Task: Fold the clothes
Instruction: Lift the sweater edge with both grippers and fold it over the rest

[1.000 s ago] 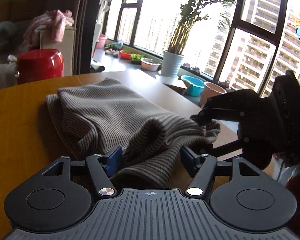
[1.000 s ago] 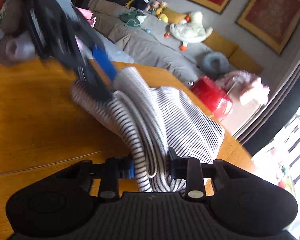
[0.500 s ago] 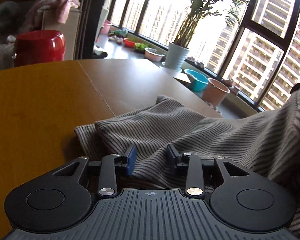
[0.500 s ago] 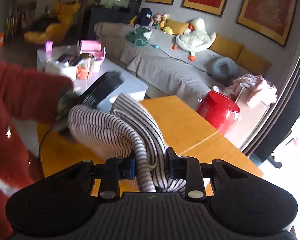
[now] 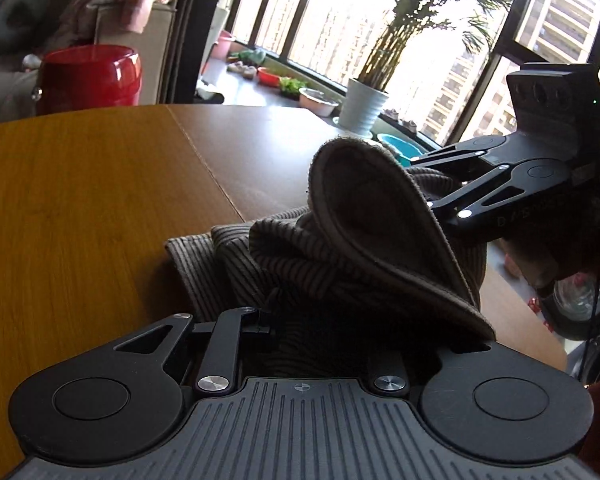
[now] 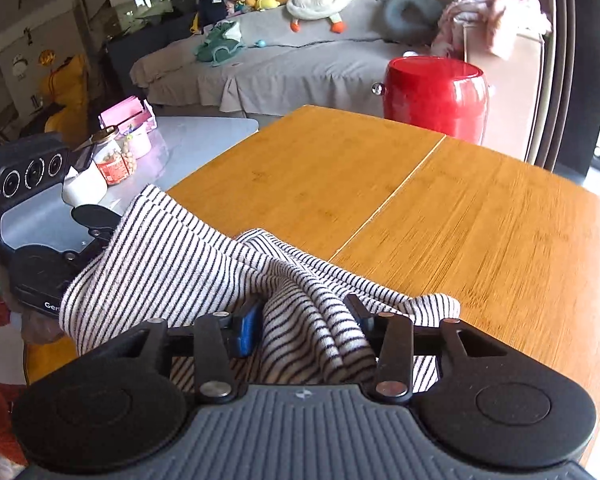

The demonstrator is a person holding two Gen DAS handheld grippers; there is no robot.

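The striped garment (image 6: 204, 256) lies bunched near the front edge of the wooden table (image 6: 480, 216), partly lifted off it. The right gripper (image 6: 306, 320) is clamped on a fold of its cloth. The left gripper (image 5: 340, 320) has the garment draped over its fingers, so I cannot tell whether it grips.
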